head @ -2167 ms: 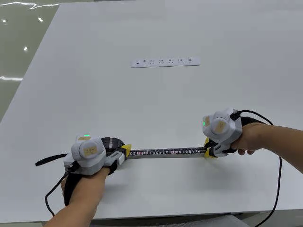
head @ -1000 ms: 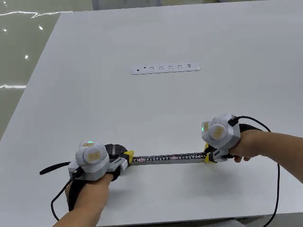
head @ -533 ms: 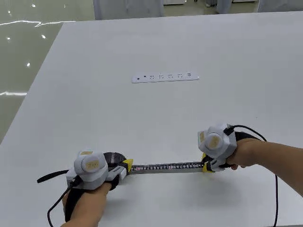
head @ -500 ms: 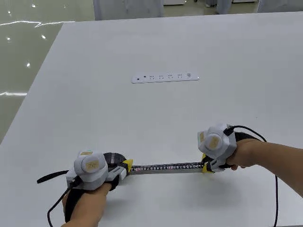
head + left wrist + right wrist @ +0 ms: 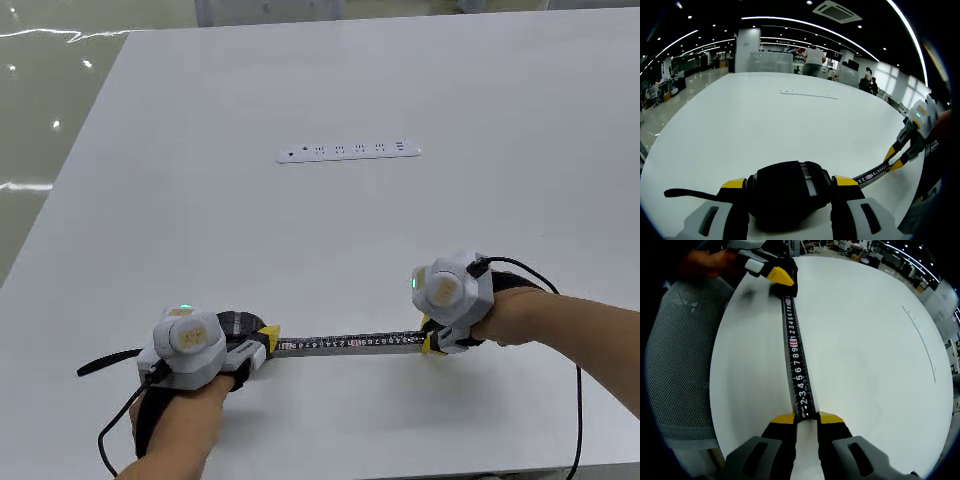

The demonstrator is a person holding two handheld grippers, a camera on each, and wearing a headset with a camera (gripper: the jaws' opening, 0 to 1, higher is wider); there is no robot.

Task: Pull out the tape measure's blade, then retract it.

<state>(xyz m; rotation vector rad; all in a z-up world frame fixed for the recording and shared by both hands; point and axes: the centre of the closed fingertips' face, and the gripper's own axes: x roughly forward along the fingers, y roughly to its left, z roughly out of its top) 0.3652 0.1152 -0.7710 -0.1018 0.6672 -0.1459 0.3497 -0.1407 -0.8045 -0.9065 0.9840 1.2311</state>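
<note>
Jaws of the left gripper [image 5: 790, 183] are closed around the tape measure's black case [image 5: 785, 200], which rests on the white table [image 5: 330, 230]. The right gripper [image 5: 803, 418] pinches the end of the blade [image 5: 793, 350], which lies drawn out flat along the table. The right gripper view shows the blade's numerals, and the head view shows a power strip [image 5: 348, 151] farther off.

Head view from above; gripper views low, opposed, seemingly along one blade [image 5: 794, 350]

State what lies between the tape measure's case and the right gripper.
The pulled-out blade spans that stretch, from the case to the right gripper, which pinches its tip; the head view shows it.
</note>
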